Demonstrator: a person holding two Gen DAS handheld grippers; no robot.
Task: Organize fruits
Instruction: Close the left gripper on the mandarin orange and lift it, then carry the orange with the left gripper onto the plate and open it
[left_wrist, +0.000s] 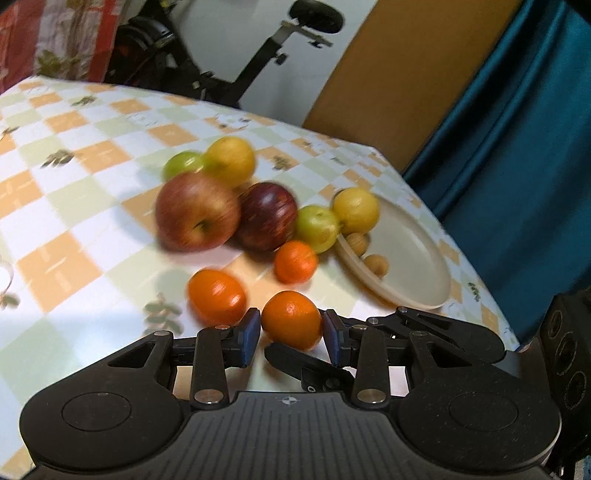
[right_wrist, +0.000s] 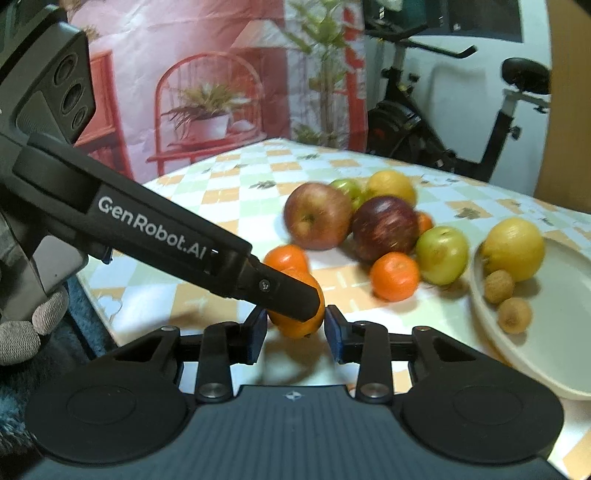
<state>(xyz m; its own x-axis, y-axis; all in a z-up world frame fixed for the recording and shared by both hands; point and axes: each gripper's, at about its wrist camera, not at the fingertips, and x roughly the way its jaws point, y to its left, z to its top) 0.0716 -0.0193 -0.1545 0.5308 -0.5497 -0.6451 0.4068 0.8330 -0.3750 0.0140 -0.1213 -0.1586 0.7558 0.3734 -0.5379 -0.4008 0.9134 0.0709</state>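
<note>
An orange (left_wrist: 291, 317) sits at the near edge of the checked table, and my left gripper (left_wrist: 291, 326) is shut on it, blue pads pressed to both sides. My right gripper (right_wrist: 296, 325) is shut on the same orange (right_wrist: 295, 329) from another angle; the left gripper's black finger (right_wrist: 221, 251) crosses over it. Beyond lie two more oranges (left_wrist: 216, 295) (left_wrist: 295, 260), a red-yellow apple (left_wrist: 197, 212), a dark red apple (left_wrist: 267, 216), a green apple (left_wrist: 317, 227) and a lemon (left_wrist: 229, 160). A cream plate (left_wrist: 417, 258) holds a second lemon (left_wrist: 356, 210) and two small brown fruits (left_wrist: 376, 264).
The plate (right_wrist: 554, 332) lies at the right, near the table's corner. A blue curtain (left_wrist: 517, 147) hangs just past that edge. An exercise bike (right_wrist: 424, 129) stands behind the table. A gloved hand (right_wrist: 22, 332) grips the left handle.
</note>
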